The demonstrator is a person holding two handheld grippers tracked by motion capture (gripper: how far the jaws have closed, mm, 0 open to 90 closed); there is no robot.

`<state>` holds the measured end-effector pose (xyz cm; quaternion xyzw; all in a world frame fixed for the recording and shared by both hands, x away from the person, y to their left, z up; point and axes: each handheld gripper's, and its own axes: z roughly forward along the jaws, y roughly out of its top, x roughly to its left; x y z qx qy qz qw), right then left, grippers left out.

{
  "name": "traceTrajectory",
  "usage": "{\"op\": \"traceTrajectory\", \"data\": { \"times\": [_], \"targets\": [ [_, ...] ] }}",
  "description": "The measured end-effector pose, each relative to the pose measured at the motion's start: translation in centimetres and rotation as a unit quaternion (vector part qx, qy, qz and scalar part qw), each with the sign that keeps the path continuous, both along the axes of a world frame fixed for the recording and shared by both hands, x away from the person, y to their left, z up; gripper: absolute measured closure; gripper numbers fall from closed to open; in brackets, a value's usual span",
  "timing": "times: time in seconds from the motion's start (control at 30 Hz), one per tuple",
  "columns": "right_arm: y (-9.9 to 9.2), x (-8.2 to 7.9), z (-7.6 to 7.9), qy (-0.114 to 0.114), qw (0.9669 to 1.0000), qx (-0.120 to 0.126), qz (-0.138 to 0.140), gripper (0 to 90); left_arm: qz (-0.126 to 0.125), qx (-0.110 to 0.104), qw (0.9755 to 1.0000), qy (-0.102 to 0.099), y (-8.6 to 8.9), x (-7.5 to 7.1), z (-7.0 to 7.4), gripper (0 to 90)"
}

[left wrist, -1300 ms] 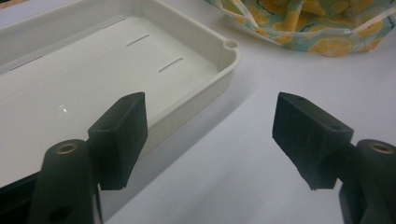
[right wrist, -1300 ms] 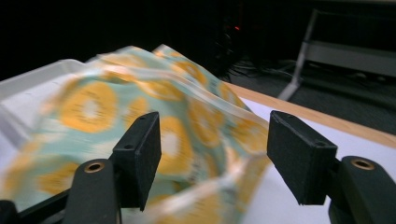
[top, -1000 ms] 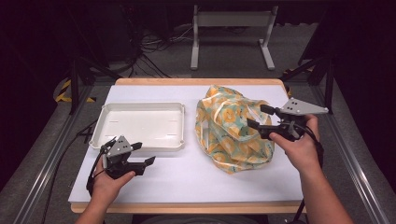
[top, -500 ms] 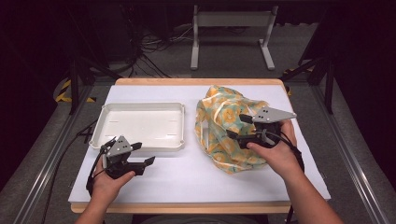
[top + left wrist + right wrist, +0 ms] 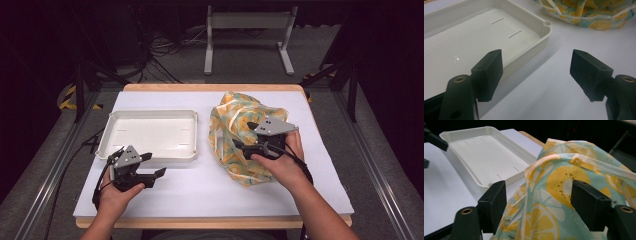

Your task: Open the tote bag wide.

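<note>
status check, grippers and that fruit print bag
Right gripper open over fruit print bag, no grip. Left gripper open, beside white tray. Nothing in the way.

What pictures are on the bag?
Yellow fruit slices on pale green, on the bag; clearest in the right gripper view.

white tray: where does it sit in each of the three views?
High view: white tray left of centre, beside the fruit-print bag.
Left gripper view: upper left, behind the left jaw.
Right gripper view: upper left, beyond the bag.
Shared landmark: the bag, next to the tray's long side.
</note>
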<state>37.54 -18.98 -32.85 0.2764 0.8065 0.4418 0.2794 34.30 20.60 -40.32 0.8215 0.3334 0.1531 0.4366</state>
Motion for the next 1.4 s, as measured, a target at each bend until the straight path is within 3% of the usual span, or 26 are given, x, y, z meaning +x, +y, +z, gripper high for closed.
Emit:
{"op": "traceTrajectory", "data": {
  "times": [0.13, 0.27, 0.37, 0.47, 0.67, 0.97, 1.1, 1.27, 1.37, 1.4],
  "targets": [
    [0.2, 0.4, -0.5, 0.000, 0.9997, -0.019, -0.012, 36.1, -0.001, 0.002, 1.0000, -0.002, 0.0, 0.0, 0.0, 27.1],
    [-0.1, 0.3, -0.3, -0.002, 0.9994, -0.030, -0.014, 58.9, -0.001, 0.000, 1.0000, 0.000, 0.0, 0.0, 0.0, 27.1],
    [-0.7, 0.4, 0.4, -0.002, 0.9998, -0.014, -0.013, 80.1, -0.004, 0.006, 1.0000, -0.003, -0.1, 0.1, -0.1, 26.8],
    [-1.3, 0.7, 0.8, 0.007, 1.0000, 0.001, -0.006, 89.1, -0.004, 0.004, 1.0000, -0.001, -0.3, 0.0, -0.1, 26.7],
    [-1.8, 0.7, 1.6, 0.005, 0.9998, 0.018, 0.000, 90.0, -0.010, 0.002, 0.9999, 0.001, -0.7, 0.1, -0.2, 26.8],
    [-2.9, 1.0, 3.6, -0.005, 0.9990, 0.044, 0.001, 90.0, -0.047, -0.018, 0.9987, -0.006, -3.3, 0.2, 0.7, 26.5],
    [-3.9, 1.5, 4.4, -0.002, 0.9980, 0.063, -0.003, 90.0, -0.048, -0.016, 0.9987, -0.002, -4.2, 0.6, 0.8, 27.4],
    [-5.0, 1.9, 4.9, -0.001, 0.9967, 0.080, -0.010, 90.0, -0.058, -0.024, 0.9978, -0.022, -6.9, 1.1, 1.8, 26.0],
    [-5.5, 2.0, 5.0, -0.002, 0.9960, 0.088, -0.015, 90.0, -0.065, -0.028, 0.9972, -0.024, -8.5, 1.5, 2.2, 30.7],
    [-5.6, 2.0, 5.0, -0.002, 0.9960, 0.088, -0.016, 90.0, -0.060, -0.023, 0.9973, -0.036, -9.1, 1.6, 2.5, 30.5]
  ]
}}
